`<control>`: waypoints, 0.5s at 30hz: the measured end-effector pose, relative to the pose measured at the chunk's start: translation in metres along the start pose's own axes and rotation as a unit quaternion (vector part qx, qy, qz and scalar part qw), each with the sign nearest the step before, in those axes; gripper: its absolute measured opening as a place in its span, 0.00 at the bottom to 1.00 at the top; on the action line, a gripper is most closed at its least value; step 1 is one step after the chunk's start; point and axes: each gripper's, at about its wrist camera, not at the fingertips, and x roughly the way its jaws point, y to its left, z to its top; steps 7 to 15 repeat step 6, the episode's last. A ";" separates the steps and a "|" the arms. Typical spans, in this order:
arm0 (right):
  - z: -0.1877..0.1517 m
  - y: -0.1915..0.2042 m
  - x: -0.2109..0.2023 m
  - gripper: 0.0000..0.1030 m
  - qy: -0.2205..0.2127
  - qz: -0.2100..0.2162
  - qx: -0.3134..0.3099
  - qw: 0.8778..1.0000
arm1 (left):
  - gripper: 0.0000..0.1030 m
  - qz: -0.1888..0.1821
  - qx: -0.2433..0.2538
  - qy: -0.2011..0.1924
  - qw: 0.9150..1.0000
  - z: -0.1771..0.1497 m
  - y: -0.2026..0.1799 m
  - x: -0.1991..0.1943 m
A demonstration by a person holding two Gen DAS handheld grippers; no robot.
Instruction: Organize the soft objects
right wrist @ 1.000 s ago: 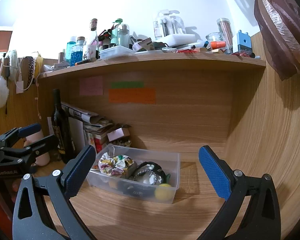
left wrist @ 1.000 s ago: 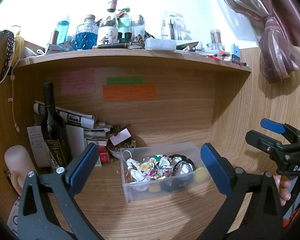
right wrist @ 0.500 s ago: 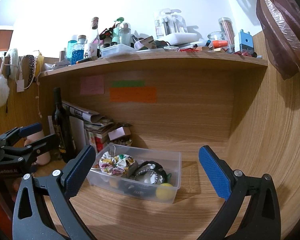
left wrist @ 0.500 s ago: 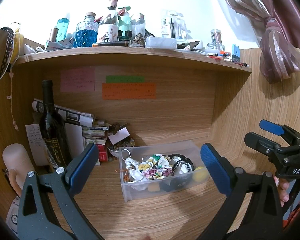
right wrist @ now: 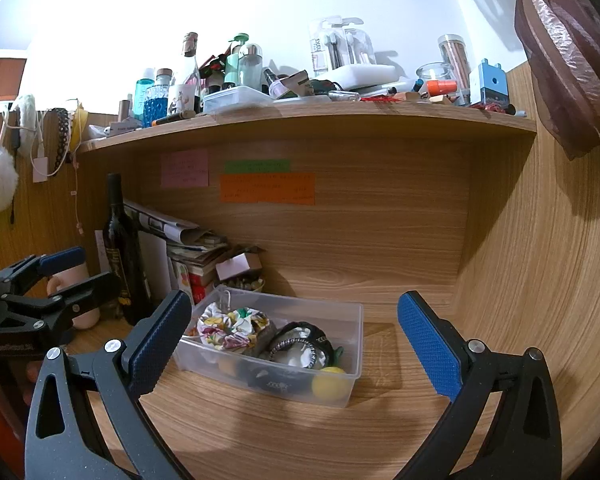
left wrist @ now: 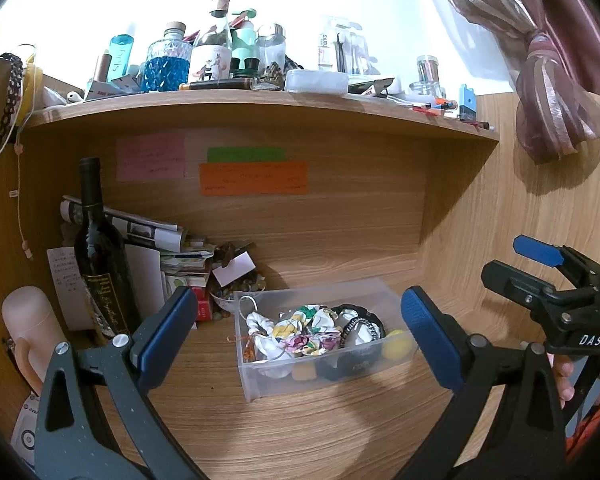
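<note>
Clear plastic bin [left wrist: 256,376] of scrunchies [left wrist: 300,334] is seen on the wooden desk [left wrist: 300,432], ahead of both grippers; left gripper [left wrist: 296,332] and right gripper [right wrist: 296,340] are held wide open, empty

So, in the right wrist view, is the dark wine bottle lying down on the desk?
No, the wine bottle stands upright on the desk, left of the clear plastic box.

Two side-by-side forward views, sharing the clear bin [left wrist: 312,344].
</note>
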 end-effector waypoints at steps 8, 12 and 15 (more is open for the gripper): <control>-0.002 0.001 0.004 1.00 0.004 -0.006 0.001 1.000 | 1.00 0.000 0.001 0.004 1.000 0.000 0.000 0.001; -0.002 0.001 0.004 1.00 0.004 -0.006 0.001 1.000 | 1.00 0.000 0.001 0.004 1.000 0.000 0.000 0.001; -0.002 0.001 0.004 1.00 0.004 -0.006 0.001 1.000 | 1.00 0.000 0.001 0.004 1.000 0.000 0.000 0.001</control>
